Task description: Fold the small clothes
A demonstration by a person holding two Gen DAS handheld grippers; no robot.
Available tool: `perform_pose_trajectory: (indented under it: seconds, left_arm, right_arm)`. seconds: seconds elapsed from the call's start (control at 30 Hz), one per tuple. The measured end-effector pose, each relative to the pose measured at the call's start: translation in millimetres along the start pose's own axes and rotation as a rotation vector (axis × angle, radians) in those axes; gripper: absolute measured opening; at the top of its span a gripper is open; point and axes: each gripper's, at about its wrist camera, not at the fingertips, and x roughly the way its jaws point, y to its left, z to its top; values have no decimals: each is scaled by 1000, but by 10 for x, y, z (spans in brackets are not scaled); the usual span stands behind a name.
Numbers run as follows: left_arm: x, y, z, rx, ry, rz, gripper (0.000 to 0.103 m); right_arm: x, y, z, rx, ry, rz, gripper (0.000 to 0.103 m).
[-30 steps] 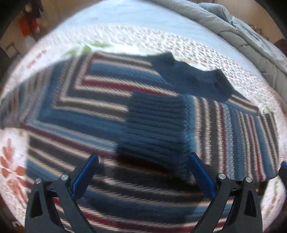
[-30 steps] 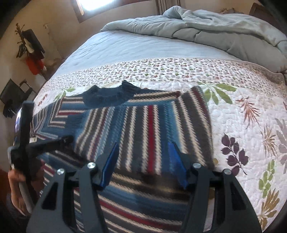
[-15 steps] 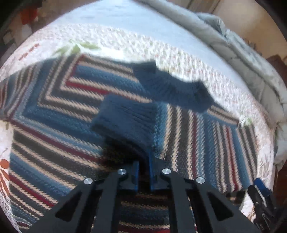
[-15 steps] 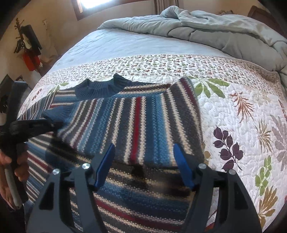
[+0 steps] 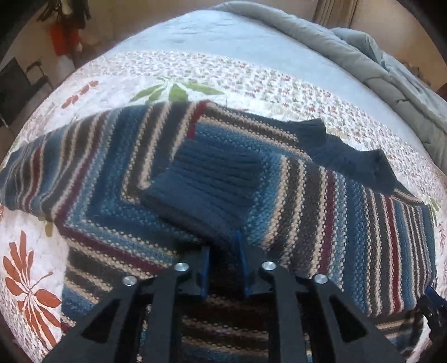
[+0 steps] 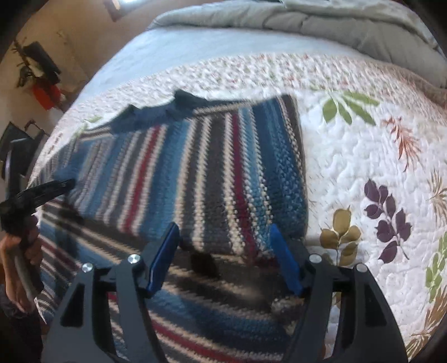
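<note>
— Since the earlier frame my left claw (image 5: 222,265) is coming off the cuff: it was wide, then pinched tight, and now its jaws are opening again, with the dark ribbed sleeve cuff (image 5: 206,190) lying just ahead of the blue pads, apparently not pressed by them.

— And the other one?

— My right claw (image 6: 226,257) is sinking toward the striped blue, red and cream knit sweater (image 6: 195,173), jaws standing well apart, nothing between them. It is hovering over the folded sleeve's lower edge on that side.

— Where is the sweater sitting?

— It is lying flat on the white floral quilted bed (image 6: 363,156), collar pointing away from me, both sleeves now folded inward across the body.

— So which step?

— I am judging the sleeve fold as just finishing. Next I am expecting to take the hem with both claws and carry it up toward the collar, keeping it level.

— Room?

— Plenty of bare quilt is lying to the right and beyond; the rumpled grey duvet (image 6: 349,25) is sitting well apart.
</note>
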Motion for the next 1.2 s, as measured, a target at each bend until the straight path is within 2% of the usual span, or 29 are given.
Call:
perform_pose_trajectory:
  seconds: [0.03,0.07,0.13,0.23,0.37,0.57,0.6,0.67,0.73,0.8,0.93,1.07,1.2]
  left_arm:
    - [-35,12,-17,3,-10,10,49]
    - [-88,57,-49,7,-21,15,60]
    - [-216,154,-86,17,-45,20,61]
    - [-380,412,-136,11,-48,12,70]
    - [-502,947,-194,-44,-24,50,70]
    - [-486,1637,-214,-123,15,125,71]
    - [-475,1742,-205,-133,22,136,72]
    - [-449,1917,-181,-149,38,146,81]
    - [-428,2105,-145,-181,54,131,83]
    - [-417,2400,-98,-237,71,133,85]
    - [-422,2896,-21,-318,71,170,85]
    - [-359,3394,61,-373,75,198,85]
    - [-268,3773,159,-422,71,186,85]
  right_arm:
    - [22,-16,1,10,7,3,67]
    - [13,-18,0,13,7,8,67]
    - [-65,18,-12,3,-6,8,67]
    - [-229,91,-30,-7,-38,7,67]
    - [-377,290,-110,-16,-59,57,67]
    - [-234,805,-239,-98,10,18,67]
    - [-199,879,-266,-113,19,11,67]
    - [-120,1048,-317,-131,50,14,67]
    - [-47,1197,-364,-132,82,37,67]
    - [35,1423,-414,-150,114,68,67]
    - [180,1878,-429,-211,145,41,67]
    - [283,2449,-461,-288,162,90,67]
    - [364,2946,-509,-378,162,90,68]
